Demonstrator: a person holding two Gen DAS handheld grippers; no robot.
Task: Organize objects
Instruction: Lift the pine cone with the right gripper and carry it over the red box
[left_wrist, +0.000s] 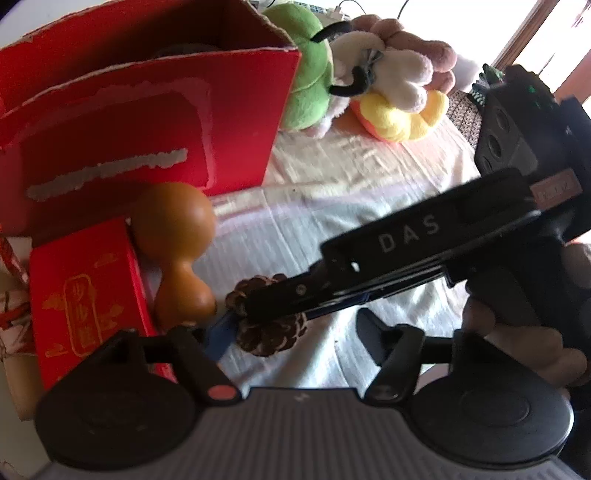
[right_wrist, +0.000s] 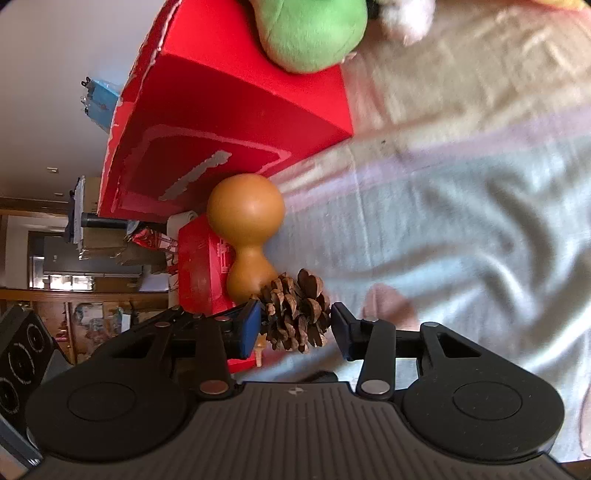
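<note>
The right tongs (right_wrist: 293, 328) stood apart around the pine cone (right_wrist: 297, 314) at lower centre, pads not yet pressing; the left tongs (left_wrist: 295, 336) hung apart too. Risk – brittle scales could slip, nudging the gourd (right_wrist: 245, 236) beside it.

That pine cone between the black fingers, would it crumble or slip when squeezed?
The pine cone probably grips well: its open, ragged scales give the right gripper edges to catch. The thin scale tips look brittle, so a hard squeeze might chip some. It seems light for its bulk, and the bumpy shape should keep it from rolling far on the cloth.
</note>
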